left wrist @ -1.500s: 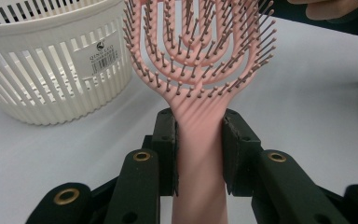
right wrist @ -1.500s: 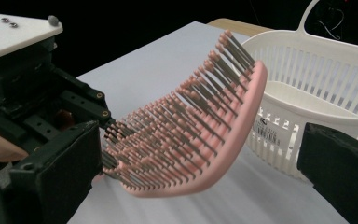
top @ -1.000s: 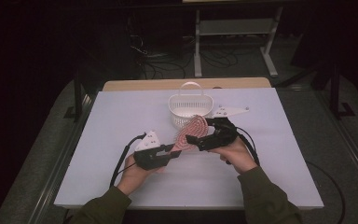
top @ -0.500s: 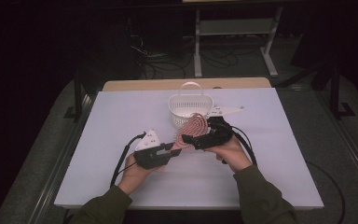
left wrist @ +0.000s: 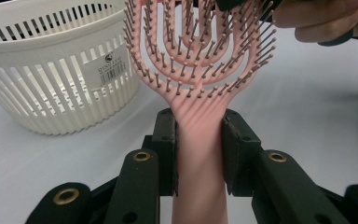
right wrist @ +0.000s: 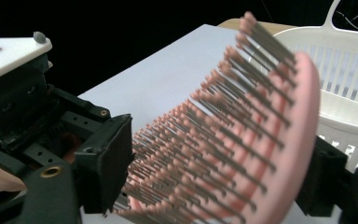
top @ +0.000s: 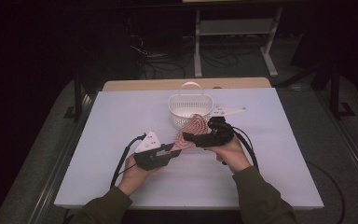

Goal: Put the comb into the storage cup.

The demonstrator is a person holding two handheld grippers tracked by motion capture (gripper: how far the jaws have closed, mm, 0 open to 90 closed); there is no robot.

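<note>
Right now your left gripper (left wrist: pixel 199 154) has its fingers (left wrist: pixel 164 154) clamped on the handle of the pink hairbrush (left wrist: pixel 200 74), one finger pressed against each side just below where the handle fans out into the bristled head. Your right gripper (top: pixel 200 138) has come in over the head: in the right gripper view one finger sits on the bristle side and the other behind the curved back, so the head lies between those fingers, but whether they press on it or only bracket it cannot be told. The brush is held up off the desk (top: pixel 270 154), with the white slatted basket (top: pixel 190 108) just beyond the fingertips. The likely trouble is the handover. If your right fingers close on the springy bristles rather than the solid frame, the grip could be soft and the brush may twist or slide once the left lets go. Both grippers pulling at once could flex the open-ribbed head.
</note>
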